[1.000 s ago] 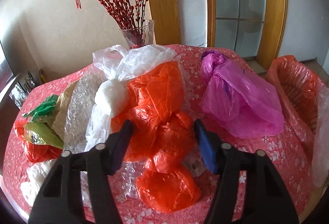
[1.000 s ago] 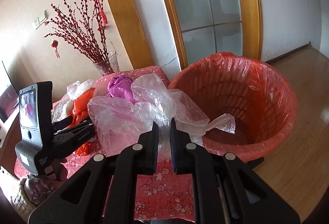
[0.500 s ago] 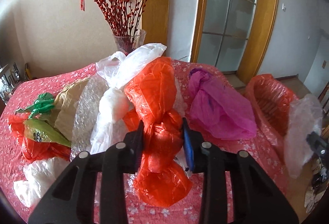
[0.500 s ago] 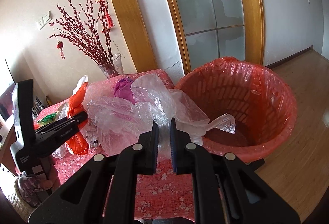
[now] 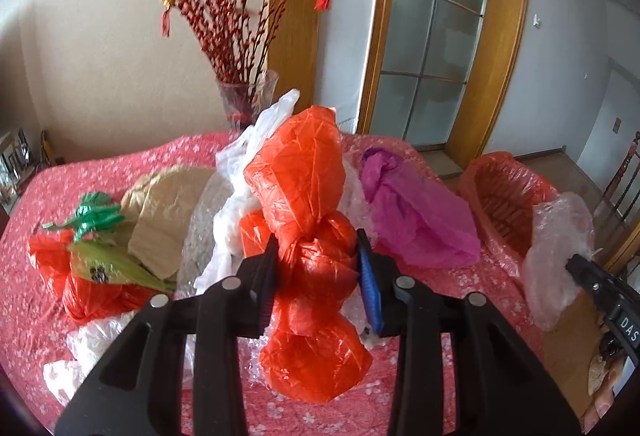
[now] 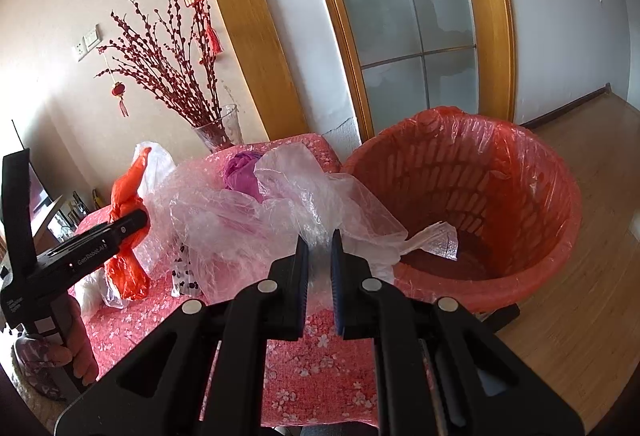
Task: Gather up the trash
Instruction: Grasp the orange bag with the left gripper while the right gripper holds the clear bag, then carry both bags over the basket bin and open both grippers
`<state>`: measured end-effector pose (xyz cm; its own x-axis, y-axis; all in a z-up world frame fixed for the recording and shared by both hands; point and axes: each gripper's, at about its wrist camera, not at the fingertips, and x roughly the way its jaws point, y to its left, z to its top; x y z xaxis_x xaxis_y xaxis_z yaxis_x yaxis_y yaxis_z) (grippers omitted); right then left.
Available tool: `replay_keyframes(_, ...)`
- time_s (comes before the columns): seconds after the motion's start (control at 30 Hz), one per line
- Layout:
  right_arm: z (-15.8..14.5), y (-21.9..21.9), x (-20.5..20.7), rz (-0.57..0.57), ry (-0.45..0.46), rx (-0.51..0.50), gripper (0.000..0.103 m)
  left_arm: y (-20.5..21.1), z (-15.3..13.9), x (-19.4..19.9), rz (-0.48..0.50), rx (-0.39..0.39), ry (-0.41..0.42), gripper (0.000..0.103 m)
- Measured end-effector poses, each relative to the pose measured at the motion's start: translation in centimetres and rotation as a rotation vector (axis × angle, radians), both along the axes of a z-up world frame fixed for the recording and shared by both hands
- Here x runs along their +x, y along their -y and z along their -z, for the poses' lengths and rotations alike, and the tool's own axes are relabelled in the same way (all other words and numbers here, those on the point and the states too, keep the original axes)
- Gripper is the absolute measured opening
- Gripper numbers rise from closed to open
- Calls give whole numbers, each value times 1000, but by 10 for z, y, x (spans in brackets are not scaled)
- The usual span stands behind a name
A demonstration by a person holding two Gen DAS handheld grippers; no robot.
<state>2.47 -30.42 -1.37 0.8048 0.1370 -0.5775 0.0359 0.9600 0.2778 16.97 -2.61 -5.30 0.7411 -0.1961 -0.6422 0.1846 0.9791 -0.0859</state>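
The knotted orange bag (image 5: 308, 236) is pinched at its waist between the fingers of my left gripper (image 5: 318, 276), and it hangs upright above the table (image 5: 120, 164), its lower bulge dangling under the jaws and its top standing tall above them. My right gripper (image 6: 320, 272) is clamped on a crumpled clear plastic bag (image 6: 256, 220), which billows out ahead of the fingers beside the rim of the red bin (image 6: 480, 204); one corner of the plastic droops over the rim into the bin. The bin, lined with a red bag, stands off the table's edge on the wooden floor (image 6: 580, 276). On the table behind the orange bag lie a purple bag (image 5: 412, 212), a white bag (image 5: 248, 172) and a sheet of bubble wrap (image 5: 200, 232). Further to the left sit a tan bag (image 5: 160, 212), a green bag (image 5: 96, 216) and another orange bag (image 5: 84, 288), with more white plastic (image 5: 88, 344) at the near edge. At the back of the table a glass vase (image 5: 248, 100) holds red-budded branches (image 5: 224, 4).
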Motion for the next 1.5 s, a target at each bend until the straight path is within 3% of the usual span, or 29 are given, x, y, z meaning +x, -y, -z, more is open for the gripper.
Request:
replay_keyframes(0.23,2,-1,0,-6,-5,7,11,-4,14,6,-22,4,-41,43)
replay_keyframes(0.37,0,-2,0,-8,-5,4,11,-6,12,4,-24,-6,-36,53)
replay_keyframes(0.77,-1,-3,0,-15,-2,3,11,-2,22,3,-25,42,-62,48)
replay_keyframes(0.83,-2,-2,-1,-12,-2,3,11,3,23,3,0,55,-62,24)
replay_keyframes(0.9,-3,-1,-2,-9,1,3,11,3,23,1,16,36,-67,15)
replay_keyframes(1.07,-10,1,-6,-3,22,-2,11,2,6,-7,42,2,-18,10)
replay_keyframes(1.5,-25,24,-5,46,66,0,11,19,-55,-14,127,-111,62,10)
